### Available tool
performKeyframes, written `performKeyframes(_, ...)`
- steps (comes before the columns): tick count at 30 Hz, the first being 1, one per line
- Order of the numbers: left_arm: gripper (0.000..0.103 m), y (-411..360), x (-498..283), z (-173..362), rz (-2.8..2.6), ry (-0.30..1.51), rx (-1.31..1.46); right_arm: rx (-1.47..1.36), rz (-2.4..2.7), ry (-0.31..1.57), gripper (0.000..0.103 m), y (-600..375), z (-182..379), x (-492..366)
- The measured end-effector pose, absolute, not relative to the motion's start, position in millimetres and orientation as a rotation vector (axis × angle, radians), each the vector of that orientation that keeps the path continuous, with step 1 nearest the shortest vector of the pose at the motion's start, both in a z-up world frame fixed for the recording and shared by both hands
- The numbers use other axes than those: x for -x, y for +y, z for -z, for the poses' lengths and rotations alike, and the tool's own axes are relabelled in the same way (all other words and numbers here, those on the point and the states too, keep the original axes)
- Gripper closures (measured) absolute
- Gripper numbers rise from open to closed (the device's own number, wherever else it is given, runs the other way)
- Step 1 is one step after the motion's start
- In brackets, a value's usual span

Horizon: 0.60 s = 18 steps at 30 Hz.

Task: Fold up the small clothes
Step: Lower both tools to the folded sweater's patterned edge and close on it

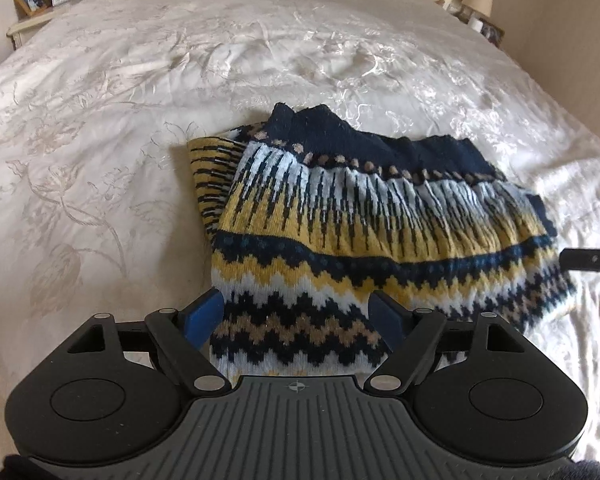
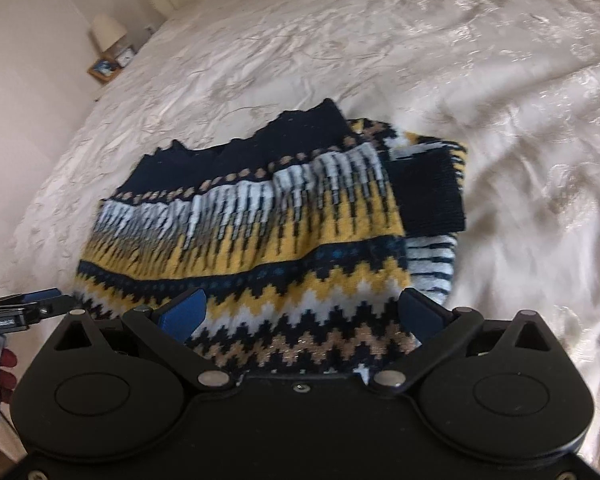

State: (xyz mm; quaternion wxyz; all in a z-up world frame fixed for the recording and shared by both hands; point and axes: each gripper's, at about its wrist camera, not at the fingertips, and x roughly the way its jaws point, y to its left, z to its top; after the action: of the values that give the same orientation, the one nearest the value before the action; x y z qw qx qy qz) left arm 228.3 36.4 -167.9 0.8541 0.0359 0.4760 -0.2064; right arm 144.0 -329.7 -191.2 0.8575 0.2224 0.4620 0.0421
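I have the sweater [image 1: 352, 220] lying on the bed [image 1: 140, 100], its long axis running crosswise to both my wrist views, patterned hem edge nearest me. My left hand-held gripper [image 1: 298, 316] sits spread open over the sweater's near-left corner, cloth between the jaws but not pinched. My right hand-held gripper [image 2: 304, 312] is likewise open over the near-right part of that same edge. Neither is clearly nearer; I judge both are placed to close on the near edge and carry it away from me, toward the navy far edge.
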Motion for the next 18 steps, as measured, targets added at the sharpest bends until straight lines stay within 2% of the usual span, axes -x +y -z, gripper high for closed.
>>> performKeyframes(15, 0.024, 45.5, -244.7, 169.8, 0.385, 1.027, -0.072, -0.548, -0.083, 0.942, 0.002, -350.5, 195.7, -137.5)
performKeyframes(18, 0.024, 42.2, -249.6, 174.7, 0.403, 1.032, -0.082, -0.537, -0.085, 0.965, 0.004, -354.5, 201.4, -145.0)
